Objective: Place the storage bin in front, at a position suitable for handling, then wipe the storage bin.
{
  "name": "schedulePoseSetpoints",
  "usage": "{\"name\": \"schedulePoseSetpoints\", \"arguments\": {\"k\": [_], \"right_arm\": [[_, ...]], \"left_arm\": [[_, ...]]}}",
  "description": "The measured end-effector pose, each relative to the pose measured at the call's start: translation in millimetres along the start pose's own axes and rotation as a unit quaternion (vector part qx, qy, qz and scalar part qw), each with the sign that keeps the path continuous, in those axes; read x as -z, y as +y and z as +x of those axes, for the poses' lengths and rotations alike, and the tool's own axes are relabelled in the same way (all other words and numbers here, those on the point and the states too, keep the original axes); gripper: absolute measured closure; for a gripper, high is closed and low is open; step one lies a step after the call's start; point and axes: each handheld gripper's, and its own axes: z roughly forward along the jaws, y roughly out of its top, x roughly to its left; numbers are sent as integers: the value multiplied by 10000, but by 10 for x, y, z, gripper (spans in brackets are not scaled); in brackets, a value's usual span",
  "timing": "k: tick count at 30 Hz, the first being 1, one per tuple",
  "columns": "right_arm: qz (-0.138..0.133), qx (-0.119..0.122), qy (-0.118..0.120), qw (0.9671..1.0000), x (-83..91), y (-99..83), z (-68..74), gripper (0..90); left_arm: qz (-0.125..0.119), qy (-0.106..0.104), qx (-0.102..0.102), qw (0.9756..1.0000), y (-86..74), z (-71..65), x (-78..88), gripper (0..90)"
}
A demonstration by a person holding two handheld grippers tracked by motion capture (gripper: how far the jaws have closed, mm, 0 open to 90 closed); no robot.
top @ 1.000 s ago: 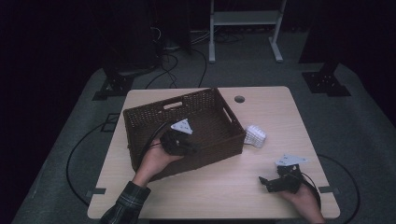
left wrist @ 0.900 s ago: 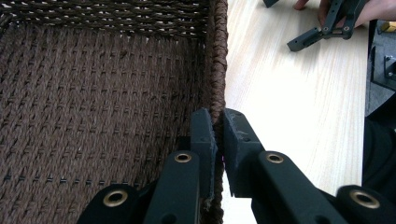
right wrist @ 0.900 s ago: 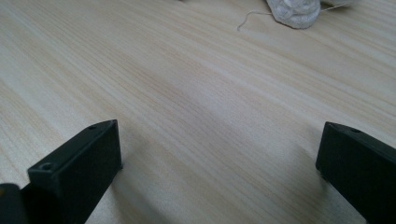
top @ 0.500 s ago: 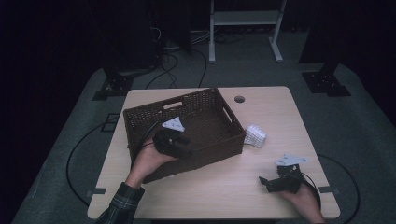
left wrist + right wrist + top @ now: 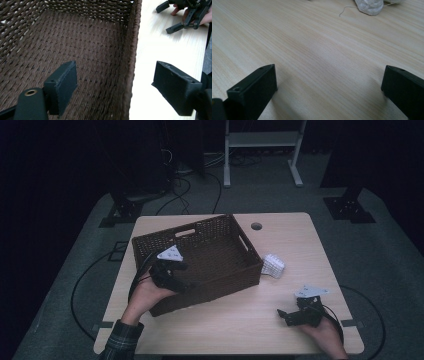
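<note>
Left gripper view had the left gripper point(image 5: 113, 90) w/ jaws just opening, spread astride the near wall of the brown wicker basket point(image 5: 200, 255), nothing pinched. Basket sat left-centre on the table point(image 5: 280, 325); prob light, stiff weave, grippy; best grabbed at rim or handle slot. Right gripper point(image 5: 292, 316) rested spread, empty.

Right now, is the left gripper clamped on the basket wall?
No, the left gripper has its jaws spread, straddling the basket wall without pressing it.
</note>
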Motion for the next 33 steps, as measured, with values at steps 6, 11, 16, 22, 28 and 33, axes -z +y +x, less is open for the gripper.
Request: {"name": "schedulePoseSetpoints", "arguments": {"k": [6,11,16,22,28,33], "right_arm": [[0,1,0,10000,0,0,0,0],[1,2,2,10000,0,0,0,0],[0,3,3,10000,0,0,0,0],[1,1,2,10000,1,0,0,0],[1,0,2,10000,0,0,0,0],[2,1,2,10000,0,0,0,0]], "left_arm": [[-98,208,58,9997,-107,-30,131,97],[-79,389,99,9992,-224,-28,239,49],[-216,687,206,9972,-447,-59,402,5],[-431,951,403,9937,-715,-93,621,0],[-513,1231,571,9894,-971,-82,799,0],[-509,1329,736,9871,-1187,-88,848,0]]}}
